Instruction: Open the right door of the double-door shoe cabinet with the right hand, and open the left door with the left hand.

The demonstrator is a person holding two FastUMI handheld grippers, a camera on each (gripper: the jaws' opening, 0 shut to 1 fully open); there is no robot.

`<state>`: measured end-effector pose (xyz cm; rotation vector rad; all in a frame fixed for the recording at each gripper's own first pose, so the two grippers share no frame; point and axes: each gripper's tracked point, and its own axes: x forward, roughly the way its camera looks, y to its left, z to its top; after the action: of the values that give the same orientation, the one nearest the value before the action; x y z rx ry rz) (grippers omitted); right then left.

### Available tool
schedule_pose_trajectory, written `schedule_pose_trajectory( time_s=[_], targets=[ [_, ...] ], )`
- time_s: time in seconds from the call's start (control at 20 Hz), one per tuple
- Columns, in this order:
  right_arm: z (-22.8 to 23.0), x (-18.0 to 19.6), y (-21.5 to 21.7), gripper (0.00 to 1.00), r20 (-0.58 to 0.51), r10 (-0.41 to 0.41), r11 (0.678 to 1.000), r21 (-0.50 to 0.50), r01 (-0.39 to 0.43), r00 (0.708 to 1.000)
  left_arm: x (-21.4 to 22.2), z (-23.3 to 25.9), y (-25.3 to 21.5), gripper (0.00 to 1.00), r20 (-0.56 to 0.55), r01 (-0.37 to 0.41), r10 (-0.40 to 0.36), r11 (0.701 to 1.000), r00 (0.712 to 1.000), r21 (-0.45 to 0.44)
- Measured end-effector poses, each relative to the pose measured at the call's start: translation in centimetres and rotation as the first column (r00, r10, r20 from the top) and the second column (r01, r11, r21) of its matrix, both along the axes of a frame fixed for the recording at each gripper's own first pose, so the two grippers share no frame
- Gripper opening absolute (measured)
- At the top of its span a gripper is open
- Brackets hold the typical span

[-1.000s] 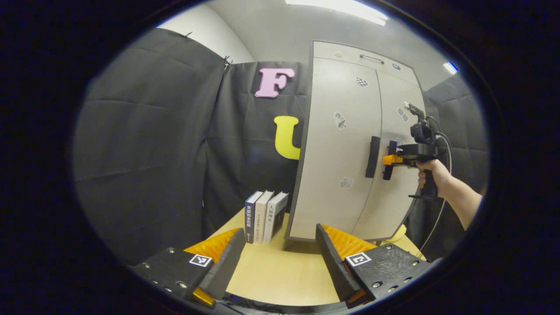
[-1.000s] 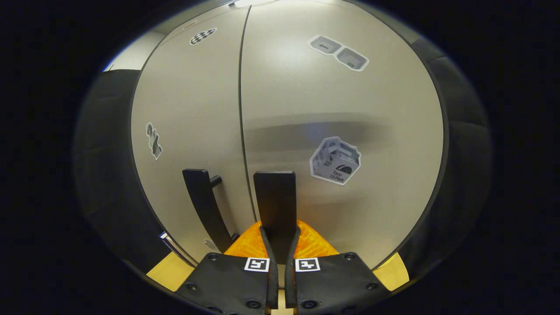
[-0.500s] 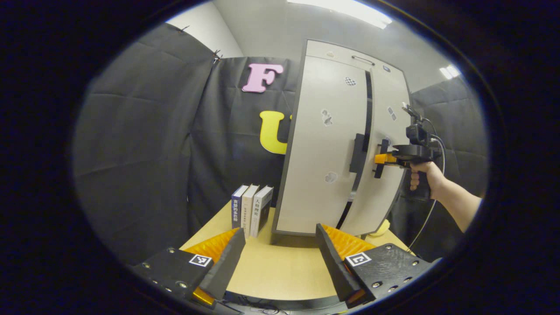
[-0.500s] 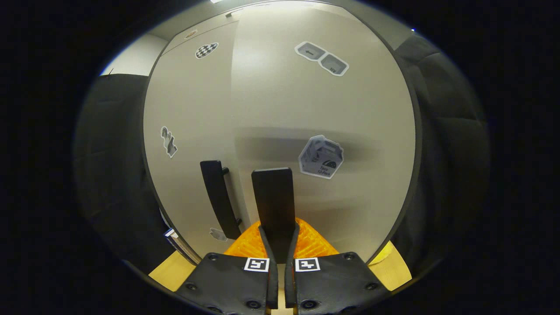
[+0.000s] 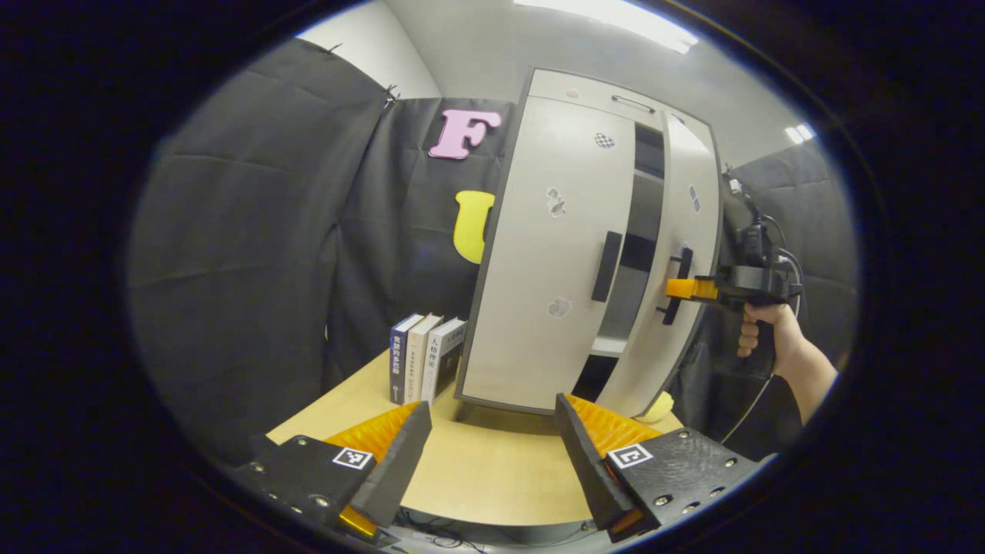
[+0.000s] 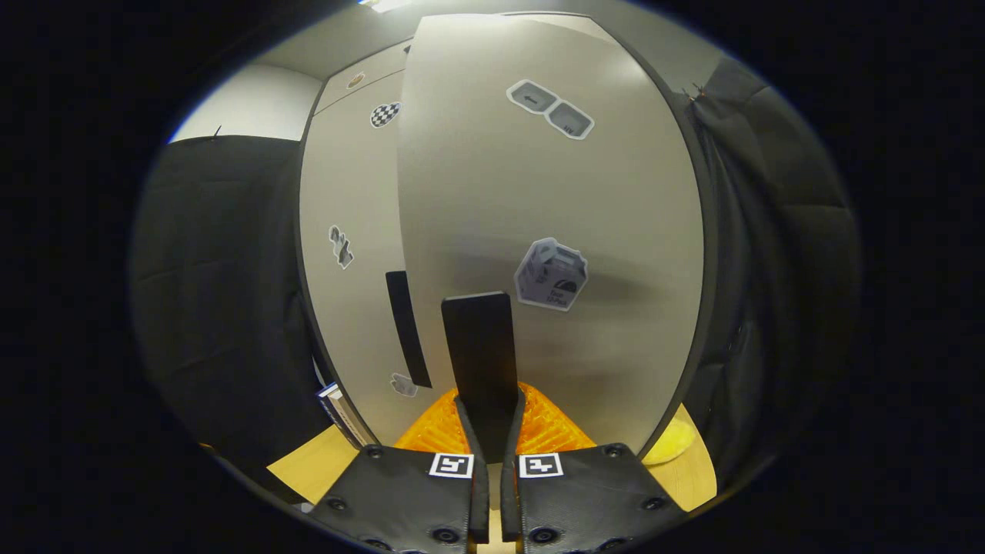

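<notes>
Two-door cabinet point(image 5: 554, 254), R door point(image 6: 546, 231) ajar, R tongs point(image 6: 490, 419) clamp handle point(image 6: 481, 346), shelves inside.

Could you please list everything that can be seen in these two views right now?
Shoe cabinet: one, pale grey, standing on the table.
Right door: one, pale grey, swung partly open, dark interior showing beside it.
Left door: one, pale grey, closed.
Door handles: two, black; the right handle is clamped, the left handle is free.
Stickers: several, grey and white, on both doors.
Books: three, upright, left of the cabinet.
Table: one, light wood.
Yellow object: one, by the cabinet's base; unclear what.
Left hand-held gripper: open, hovering over the table.
Right hand-held gripper: shut on the right handle.
Hand: holding the right hand-held gripper.
</notes>
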<state>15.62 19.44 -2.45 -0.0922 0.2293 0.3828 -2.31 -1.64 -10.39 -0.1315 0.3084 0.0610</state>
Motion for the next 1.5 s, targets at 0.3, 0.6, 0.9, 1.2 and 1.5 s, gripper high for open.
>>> schedule_pose_trajectory(
  time_s=[0.3, 0.6, 0.9, 1.2, 1.5],
  targets=[
    [0.1, -1.9, -1.6, 0.07, -0.009, 0.054, 0.999, 0.008, -0.054, 0.998, -1.8, 0.6, -1.0, 0.95, -0.001, -0.032, 0.033, 0.998, 0.999, 0.05],
    [0.4, -3.3, -3.1, 0.07, -0.006, 0.09, 0.996, 0.017, -0.09, 0.996, -2.9, 0.9, -2.0, 0.93, -0.002, -0.062, 0.062, 0.995, 0.998, 0.078],
    [0.5, -4.1, -4.4, 0.08, -0.007, 0.119, 0.993, 0.021, -0.119, 0.993, -3.3, 0.7, -3.4, 0.94, -0.004, -0.07, 0.071, 0.993, 0.997, 0.097],
    [0.6, -4.7, -5.5, 0.08, -0.002, 0.13, 0.991, 0.019, -0.13, 0.992, -2.8, 0.8, -5.3, 0.93, -0.001, -0.052, 0.053, 0.992, 0.999, 0.111],
    [0.6, -5.4, -7.4, 0.07, -0.021, 0.132, 0.99, 0.056, -0.131, 0.991, -2.3, 0.8, -6.1, 0.94, 0.009, -0.039, 0.038, 0.993, 0.999, 0.108]
  ],
)
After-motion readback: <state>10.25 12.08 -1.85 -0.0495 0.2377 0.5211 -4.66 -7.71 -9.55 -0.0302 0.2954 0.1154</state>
